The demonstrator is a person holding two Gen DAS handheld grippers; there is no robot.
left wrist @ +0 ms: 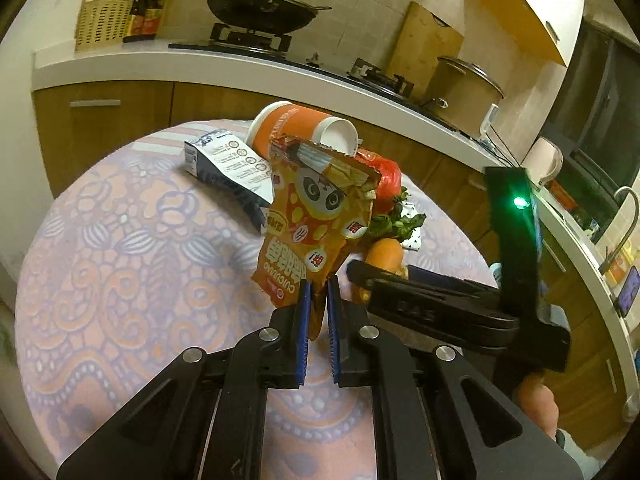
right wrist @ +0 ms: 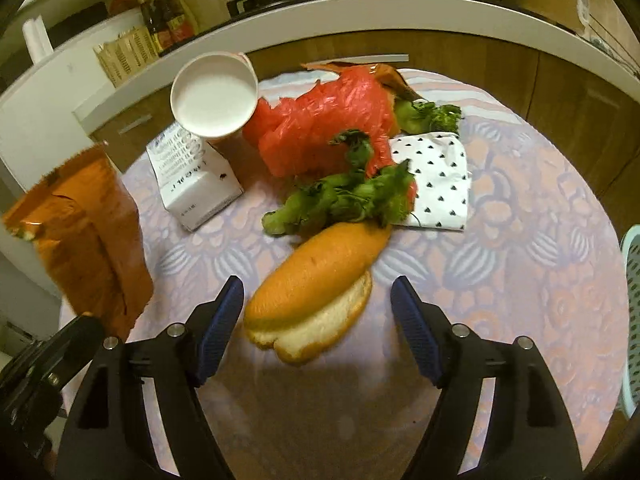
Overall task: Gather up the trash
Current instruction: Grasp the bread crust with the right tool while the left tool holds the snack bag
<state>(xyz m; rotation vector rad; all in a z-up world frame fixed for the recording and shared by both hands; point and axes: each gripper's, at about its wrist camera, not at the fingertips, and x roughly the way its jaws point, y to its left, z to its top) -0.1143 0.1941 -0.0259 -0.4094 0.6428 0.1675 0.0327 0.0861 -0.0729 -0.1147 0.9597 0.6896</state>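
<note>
Your orange snack bag (left wrist: pixel 316 224) is pinched at its bottom edge between the blue pads of your left gripper (left wrist: pixel 318 292), jaws pressed together on the foil, and the torn top stands up above the table. In the right wrist view the same bag (right wrist: pixel 84 240) hangs at the left edge of the picture.

Your right gripper (right wrist: pixel 318 300) has its jaws spread wide, with the bread roll (right wrist: pixel 316 288) lying on the cloth between the two pads; neither pad touches it. Just beyond the roll lie wilted greens (right wrist: pixel 344 196), then a crumpled red plastic bag (right wrist: pixel 324 128), with a white napkin with dark dots (right wrist: pixel 436 184) to their right. A white carton (right wrist: pixel 192 184) lies to the left, and a tipped paper cup (right wrist: pixel 214 96) rests against it.

All of this sits on your round table with a pink and lilac patterned cloth (left wrist: pixel 132 264). Behind it runs a white counter (left wrist: pixel 140 64) over wooden cabinets, carrying a black wok (left wrist: pixel 260 8) on the hob, a lidded pot (left wrist: pixel 464 84) and a wooden cutting board (left wrist: pixel 428 36) against the wall.
</note>
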